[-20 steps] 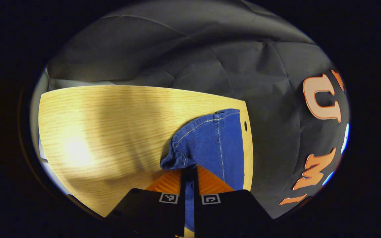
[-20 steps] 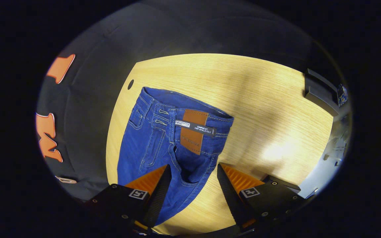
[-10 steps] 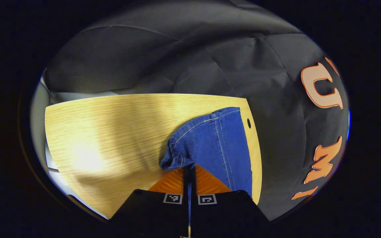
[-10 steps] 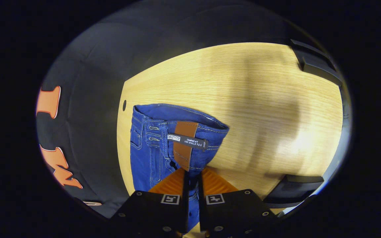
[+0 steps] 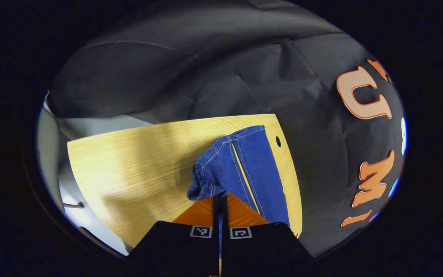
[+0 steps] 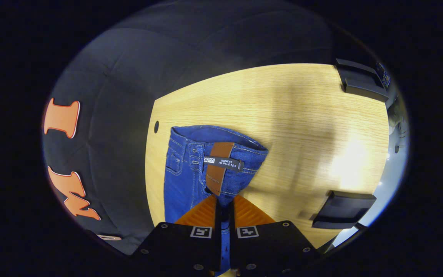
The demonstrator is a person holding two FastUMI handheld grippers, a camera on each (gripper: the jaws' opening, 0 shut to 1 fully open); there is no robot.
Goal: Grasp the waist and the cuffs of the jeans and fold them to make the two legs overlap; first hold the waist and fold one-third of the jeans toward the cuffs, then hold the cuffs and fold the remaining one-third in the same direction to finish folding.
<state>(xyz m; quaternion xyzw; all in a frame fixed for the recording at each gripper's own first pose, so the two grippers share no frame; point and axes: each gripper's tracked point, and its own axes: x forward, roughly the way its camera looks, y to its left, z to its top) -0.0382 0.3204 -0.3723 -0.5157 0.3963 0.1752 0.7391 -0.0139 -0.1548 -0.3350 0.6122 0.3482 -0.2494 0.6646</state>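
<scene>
In the left gripper view, the left gripper (image 5: 219,200) has its orange fingers pressed together on a bunched cuff of the jeans (image 5: 244,165), which lie along the wooden table (image 5: 137,161) near its edge. In the right gripper view, the right gripper (image 6: 224,204) is clamped on the waist (image 6: 221,154) below the brown leather patch (image 6: 217,165); two black objects (image 6: 342,209) sit at the table's right side.

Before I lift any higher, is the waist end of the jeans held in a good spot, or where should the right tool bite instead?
Keep the bite where it is: the right tool pinches the denim just below the brown patch on the waistband, coming from the leg side. The thick stitched band there should slip less than plain leg cloth. The left tool likewise clamps the cuffs at the hem.
</scene>
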